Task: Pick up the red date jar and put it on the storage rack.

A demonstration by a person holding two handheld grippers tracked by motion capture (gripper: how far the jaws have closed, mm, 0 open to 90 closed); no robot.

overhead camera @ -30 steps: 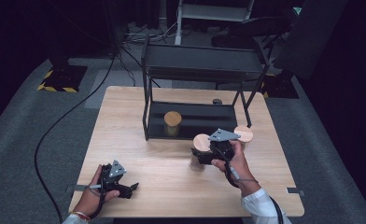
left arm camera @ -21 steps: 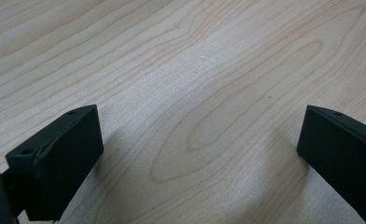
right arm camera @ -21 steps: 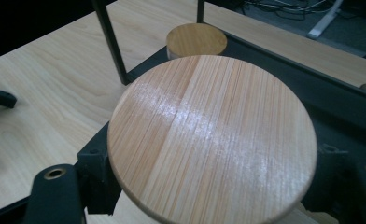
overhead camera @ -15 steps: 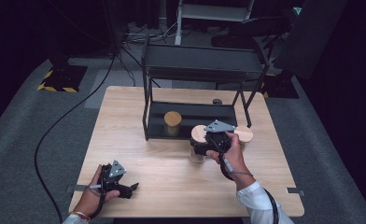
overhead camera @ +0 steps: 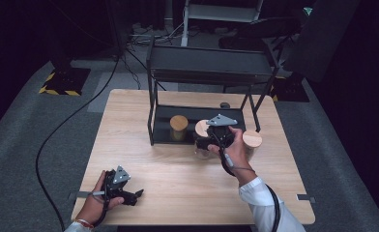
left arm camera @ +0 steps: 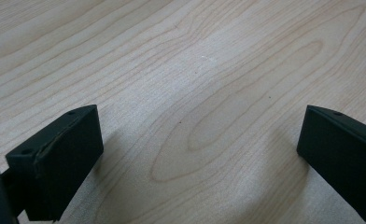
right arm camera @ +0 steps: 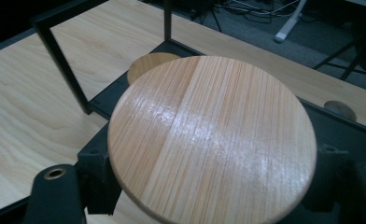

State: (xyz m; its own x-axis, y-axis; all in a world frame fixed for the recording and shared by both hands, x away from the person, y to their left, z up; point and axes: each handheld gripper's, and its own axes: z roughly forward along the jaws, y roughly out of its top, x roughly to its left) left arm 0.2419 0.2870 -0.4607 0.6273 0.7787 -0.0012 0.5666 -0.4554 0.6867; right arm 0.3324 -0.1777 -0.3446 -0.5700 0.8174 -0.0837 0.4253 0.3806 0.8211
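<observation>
Right hand-held gripper [overhead camera: 204,142] is clamped on a jar with a round wooden lid [right arm camera: 212,135], held at the front edge of the black rack's lower shelf [overhead camera: 163,126], between a jar on that shelf [overhead camera: 179,126] and another jar on the bench [overhead camera: 252,141]. Left hand-held gripper [overhead camera: 138,194] rests low over the bench [left arm camera: 181,70] near its front-left corner, jaws wide apart with nothing between them.

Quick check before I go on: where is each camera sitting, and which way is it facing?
High view: above the person's side, facing forward and down on the table; both forearms, left gripper, right gripper.
Left gripper view: along open jaws onto bare tabletop.
Right gripper view: along jaws shut on the lidded jar, facing the rack.
Shared: jar, rack.
</observation>
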